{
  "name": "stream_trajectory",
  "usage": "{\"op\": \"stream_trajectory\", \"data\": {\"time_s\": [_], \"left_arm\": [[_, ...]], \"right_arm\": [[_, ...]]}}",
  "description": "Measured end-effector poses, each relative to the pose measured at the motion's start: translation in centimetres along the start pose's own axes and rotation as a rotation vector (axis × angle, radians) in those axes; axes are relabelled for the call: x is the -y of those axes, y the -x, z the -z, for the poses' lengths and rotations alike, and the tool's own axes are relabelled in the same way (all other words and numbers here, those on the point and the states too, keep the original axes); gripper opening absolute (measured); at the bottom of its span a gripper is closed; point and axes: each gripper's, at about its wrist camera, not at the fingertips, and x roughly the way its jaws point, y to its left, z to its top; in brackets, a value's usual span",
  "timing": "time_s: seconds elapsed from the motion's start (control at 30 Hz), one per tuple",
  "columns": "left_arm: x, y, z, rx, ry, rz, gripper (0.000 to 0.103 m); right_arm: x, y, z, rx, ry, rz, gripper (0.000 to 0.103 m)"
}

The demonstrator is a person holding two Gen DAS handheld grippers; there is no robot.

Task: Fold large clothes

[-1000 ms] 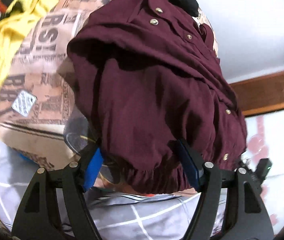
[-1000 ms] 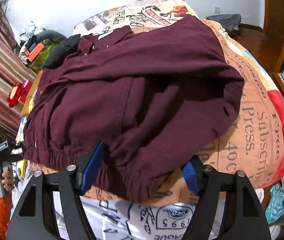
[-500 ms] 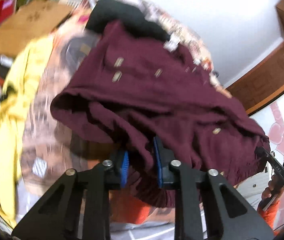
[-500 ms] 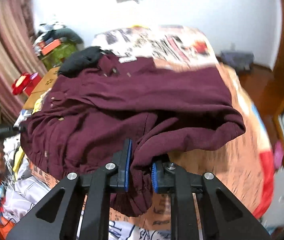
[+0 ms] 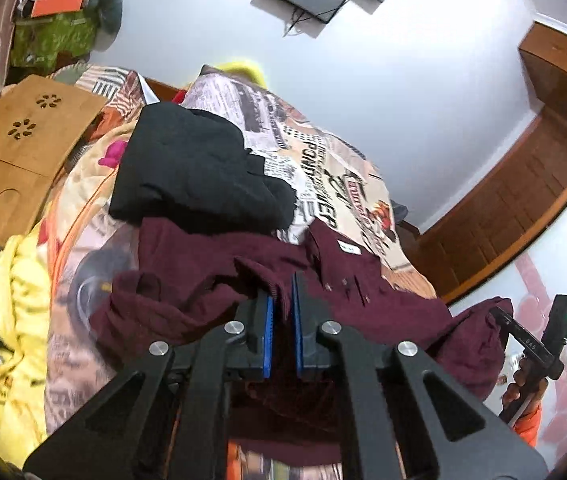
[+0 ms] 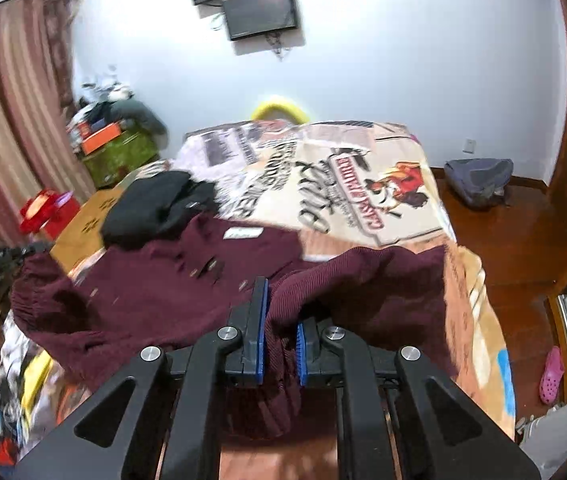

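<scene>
A maroon button-up shirt (image 5: 203, 292) lies crumpled across the bed, its white neck label facing up. My left gripper (image 5: 282, 292) is shut on a fold of its edge, and the cloth hangs down between the blue pads. My right gripper (image 6: 281, 304) is shut on another bunch of the same maroon shirt (image 6: 143, 292), which drapes over its right finger. Both ends are lifted off the bed, and the shirt spans the two grippers. Each wrist view shows the other gripper at its edge, a hand around its handle.
A black garment (image 5: 195, 176) lies on the printed blanket (image 6: 323, 184) behind the shirt. Yellow cloth (image 5: 15, 320) and a wooden lap table (image 5: 15, 148) are on the left. A grey backpack (image 6: 479, 180) and a pink shoe (image 6: 551, 376) sit on the wooden floor on the right.
Both grippers went from open around the shirt's hem to shut on it, then rose and pulled back. The shirt's near edge has lifted, and more of the room shows.
</scene>
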Motion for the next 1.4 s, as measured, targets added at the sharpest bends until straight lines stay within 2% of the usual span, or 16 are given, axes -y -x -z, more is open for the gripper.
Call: {"op": "stream_trajectory", "data": {"time_s": [0.13,0.33,0.5,0.6,0.73,0.83,0.9,0.97,1.0,1.03,1.13,1.23,1.4], "left_arm": [[-0.5,-4.3,-3.1,-0.025,0.026,-0.013,0.006],[-1.4,-10.6,-5.4,-0.068,0.063,-0.045,0.006],[-3.3,-16.1,-4.9,-0.188,0.089,-0.144,0.006],[-3.9,-17.4,-3.9,-0.215,0.067,-0.176,0.006],[-3.3,-17.0,-3.7,-0.219,0.031,-0.22,0.011],[-2.0,-16.0,-3.8,-0.226,-0.015,-0.281,0.014],[-1.3,-15.2,-3.9,-0.219,-0.049,-0.296,0.018],[-0.5,-14.2,-3.9,-0.202,-0.081,-0.305,0.023],[0.0,-13.5,-3.8,-0.19,-0.094,-0.305,0.03],[0.4,-12.8,-3.7,-0.176,-0.101,-0.307,0.042],[1.3,-10.4,-3.4,-0.122,-0.117,-0.292,0.061],[2.2,-8.8,-2.4,-0.108,-0.139,-0.277,0.066],[3.9,-8.8,0.7,-0.183,-0.202,-0.25,0.066]], "right_arm": [[2.7,-3.8,-1.5,-0.017,-0.067,0.025,0.01],[6.3,-9.3,-1.0,-0.083,-0.187,0.068,0.01],[8.5,-12.8,0.6,-0.172,-0.262,0.054,0.01],[8.4,-12.8,0.8,-0.182,-0.251,0.059,0.01],[7.4,-12.3,0.2,-0.209,-0.194,0.085,0.015],[6.8,-11.2,0.0,-0.208,-0.172,0.1,0.02],[6.3,-10.2,0.1,-0.186,-0.168,0.103,0.029],[5.6,-8.9,0.3,-0.156,-0.159,0.102,0.045],[5.2,-8.1,0.3,-0.144,-0.153,0.103,0.047],[4.9,-7.4,0.4,-0.13,-0.146,0.106,0.048],[3.2,-5.8,0.3,-0.108,-0.084,0.124,0.048],[1.2,-5.2,0.3,-0.103,-0.002,0.14,0.049],[-2.5,-5.4,0.9,-0.103,0.107,0.114,0.053]]}}
